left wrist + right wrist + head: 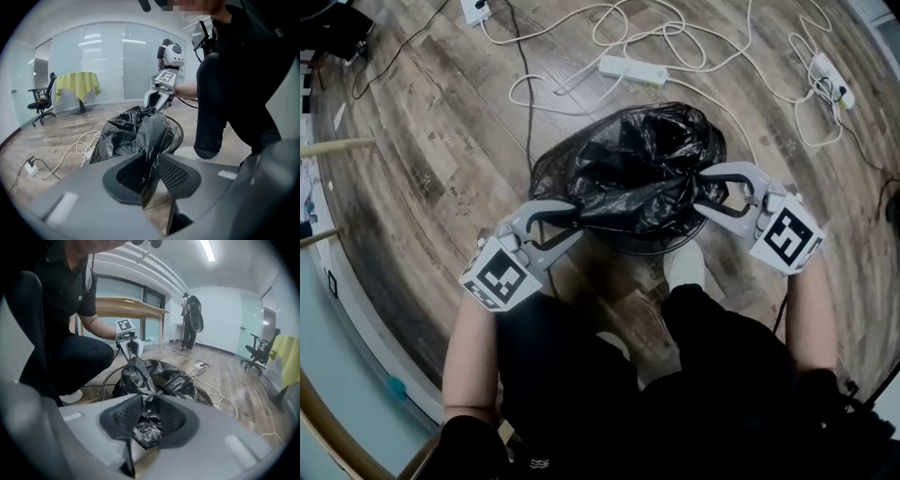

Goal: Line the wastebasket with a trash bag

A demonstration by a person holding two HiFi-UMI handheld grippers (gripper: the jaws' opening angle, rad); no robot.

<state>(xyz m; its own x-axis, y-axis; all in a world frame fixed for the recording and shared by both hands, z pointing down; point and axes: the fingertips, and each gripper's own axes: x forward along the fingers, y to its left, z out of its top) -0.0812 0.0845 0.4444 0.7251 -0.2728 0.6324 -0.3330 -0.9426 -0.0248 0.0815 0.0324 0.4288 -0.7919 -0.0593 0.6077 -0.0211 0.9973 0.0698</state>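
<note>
At left, left gripper [566,219], jaws narrowed onto a thin fold at the near-left edge of the black trash bag [639,167]; in the left gripper view, film pinched flat between the ribbed pads [174,174], running up into the heap. In the middle, bag draped in a crumpled mound over the wire-mesh wastebasket [654,247], upright on the wood floor [422,159], only the near arc of its rim showing under the plastic; white power strip [632,68] on the floor beyond it, a white shoe [685,266] just beside the near rim. At right, right gripper [705,194] clamped on the bag's right edge; in the right gripper view, a bunched wad of film gripped tight between its pads, with the other gripper visible across the mound
</note>
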